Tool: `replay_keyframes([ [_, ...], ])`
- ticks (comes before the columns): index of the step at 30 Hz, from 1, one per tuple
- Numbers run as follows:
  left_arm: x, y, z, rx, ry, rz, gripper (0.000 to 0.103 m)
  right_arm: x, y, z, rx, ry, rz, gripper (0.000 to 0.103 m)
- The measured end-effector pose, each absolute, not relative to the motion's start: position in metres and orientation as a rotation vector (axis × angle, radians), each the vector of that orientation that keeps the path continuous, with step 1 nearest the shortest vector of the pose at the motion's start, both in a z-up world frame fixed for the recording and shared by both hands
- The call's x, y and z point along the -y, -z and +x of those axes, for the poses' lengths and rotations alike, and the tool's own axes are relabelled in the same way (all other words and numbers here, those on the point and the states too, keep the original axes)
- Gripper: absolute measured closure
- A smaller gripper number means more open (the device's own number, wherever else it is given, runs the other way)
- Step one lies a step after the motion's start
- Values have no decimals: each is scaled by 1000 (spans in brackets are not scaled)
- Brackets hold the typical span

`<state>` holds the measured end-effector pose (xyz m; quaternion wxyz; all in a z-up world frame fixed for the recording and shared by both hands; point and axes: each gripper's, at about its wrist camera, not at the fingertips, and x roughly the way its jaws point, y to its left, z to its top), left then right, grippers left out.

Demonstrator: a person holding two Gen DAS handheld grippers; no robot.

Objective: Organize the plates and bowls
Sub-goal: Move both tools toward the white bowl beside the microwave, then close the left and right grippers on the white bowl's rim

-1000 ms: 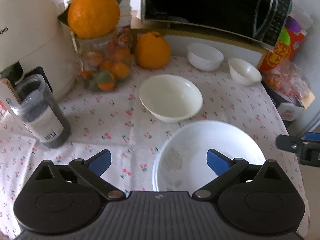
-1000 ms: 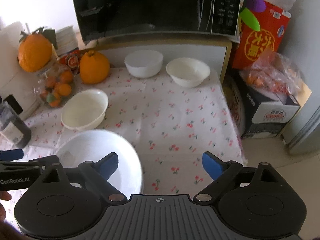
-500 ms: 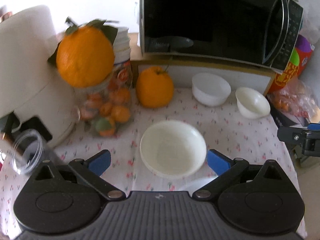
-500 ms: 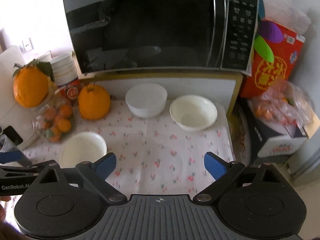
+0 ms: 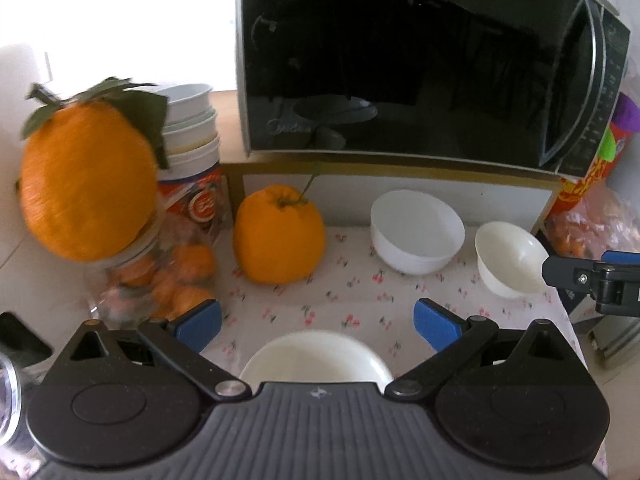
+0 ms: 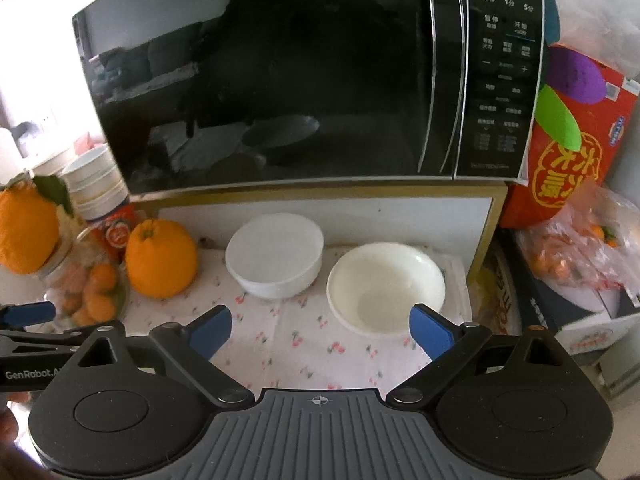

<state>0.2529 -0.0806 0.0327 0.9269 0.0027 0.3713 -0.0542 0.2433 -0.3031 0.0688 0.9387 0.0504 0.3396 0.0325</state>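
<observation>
Two grippers advancing toward the rear bowls

Both are moving forward, fingers spread wide and empty. The near bowl is slipping beneath the left gripper, while the right gripper is closing on the cream bowl just ahead of its right finger, beside the white bowl. Stacking looks unstarted.

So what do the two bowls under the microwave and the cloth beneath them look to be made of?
The white bowl looks like matte opal glass or ceramic: flat, even white, no glare. The cream bowl is glossier, likely glazed ceramic, with soft highlights inside. The tablecloth seems thin printed fabric or plastic; creases show.
</observation>
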Motion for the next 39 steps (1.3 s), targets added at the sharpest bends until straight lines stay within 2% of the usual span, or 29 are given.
replay_keyframes([
  [13, 108, -17, 310, -695, 169, -39, 2, 326, -44, 306, -613, -139, 233, 6],
  [20, 124, -7, 330, -696, 219, -21, 16, 323, -29, 332, -588, -163, 312, 10],
  [23, 127, -3, 337, -702, 230, -26, 23, 322, -20, 343, -598, -154, 335, 19],
  [25, 127, 2, 342, -713, 236, -36, 27, 324, -14, 347, -607, -142, 351, 30],
  [29, 127, 9, 347, -731, 249, -52, 38, 328, -5, 355, -618, -124, 405, 43],
  [31, 127, 10, 349, -735, 253, -60, 43, 330, -1, 358, -628, -126, 426, 53],
  [33, 127, 12, 350, -741, 255, -69, 49, 330, 4, 359, -634, -127, 437, 59],
  [39, 129, 14, 348, -757, 258, -78, 59, 329, 11, 360, -648, -114, 449, 73],
])
